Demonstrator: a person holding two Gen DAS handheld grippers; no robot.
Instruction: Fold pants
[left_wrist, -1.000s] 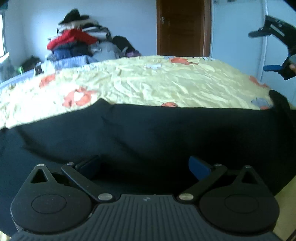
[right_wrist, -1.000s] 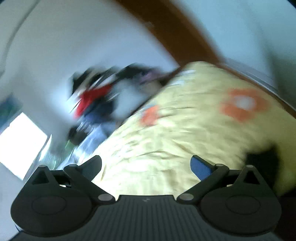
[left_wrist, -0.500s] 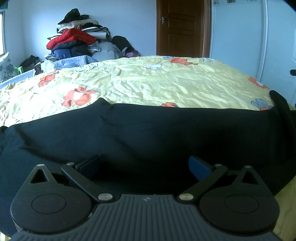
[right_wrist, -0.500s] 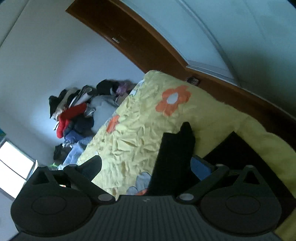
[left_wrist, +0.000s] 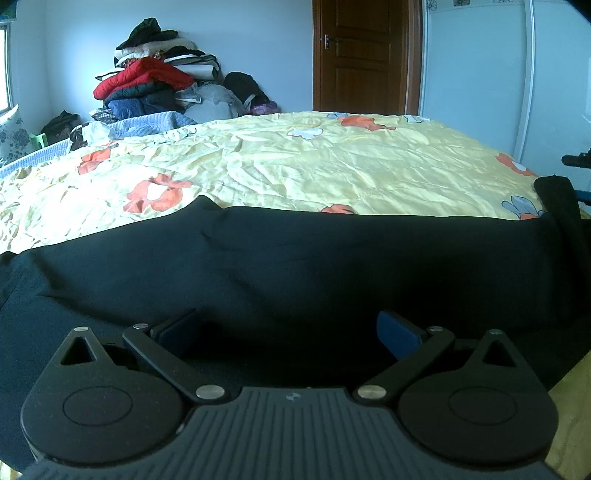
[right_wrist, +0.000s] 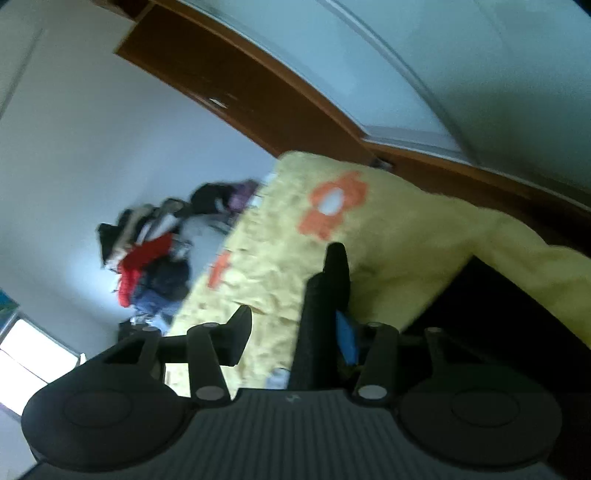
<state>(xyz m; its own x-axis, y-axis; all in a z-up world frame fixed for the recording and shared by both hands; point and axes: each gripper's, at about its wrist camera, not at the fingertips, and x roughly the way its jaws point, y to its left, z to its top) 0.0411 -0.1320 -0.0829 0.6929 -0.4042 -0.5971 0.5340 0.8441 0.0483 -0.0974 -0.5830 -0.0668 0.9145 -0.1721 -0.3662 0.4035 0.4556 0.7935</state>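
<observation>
Lying across the near edge of the bed (left_wrist: 332, 158), the black pants (left_wrist: 295, 266) spread wide in the left wrist view, over a yellow sheet printed with orange flowers. That view alone shows the full width of the garment, the brown door (left_wrist: 364, 55) and the pile of clothes (left_wrist: 166, 85) against the far wall in sharp detail. The right wrist view, rolled and slightly blurred, shows instead a raised strip of the pants (right_wrist: 325, 310) standing up at the bed's corner, which the left view catches only at its right margin.

No brand, label or readable writing shows in either view; a small pale emblem on each gripper body is too small to read.

The left gripper (left_wrist: 288, 328) hovers over the dark cloth with its jaws spread wide, and whether the fingers touch the cloth I cannot tell. The right gripper (right_wrist: 295, 332) has just been closing its jaws, with the raised strip between them: the strip lies against the blue pad (right_wrist: 345, 338), while the opposite finger (right_wrist: 236, 339) stands clear of it.
</observation>
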